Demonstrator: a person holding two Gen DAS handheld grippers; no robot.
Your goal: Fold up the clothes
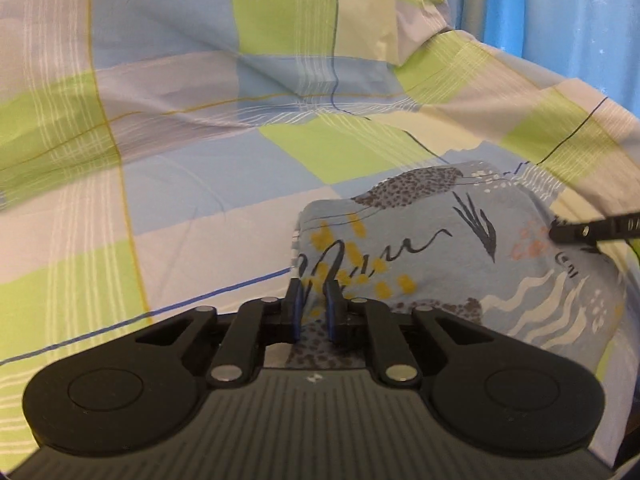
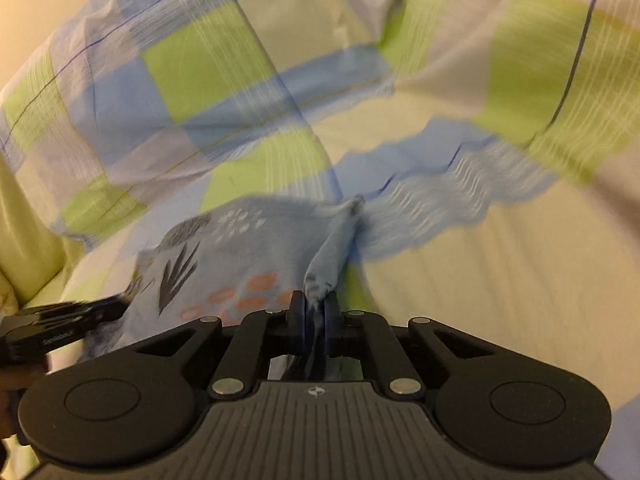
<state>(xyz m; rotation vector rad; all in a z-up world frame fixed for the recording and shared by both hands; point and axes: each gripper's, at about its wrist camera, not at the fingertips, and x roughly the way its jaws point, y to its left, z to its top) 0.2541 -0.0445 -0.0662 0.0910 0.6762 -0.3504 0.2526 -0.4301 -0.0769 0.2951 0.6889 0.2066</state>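
A light blue garment (image 1: 440, 240) printed with dark leaves, yellow and orange dots and white waves lies partly folded on the bed. In the left wrist view my left gripper (image 1: 313, 300) is shut on the garment's near edge, and cloth fills the narrow gap between its blue pads. At the far right of that view the tip of my right gripper (image 1: 556, 232) touches the garment's other side. In the right wrist view my right gripper (image 2: 314, 304) is shut on a bunched ridge of the garment (image 2: 248, 256). My left gripper (image 2: 116, 304) shows blurred at its left edge.
A checked bedsheet (image 1: 200, 160) in green, blue and pale grey covers the bed, rumpled toward the back (image 2: 240, 60). A blue curtain (image 1: 560, 8) hangs at the upper right. Plain yellow-green bedding (image 2: 24, 240) lies at the left, above a hand (image 2: 12, 380).
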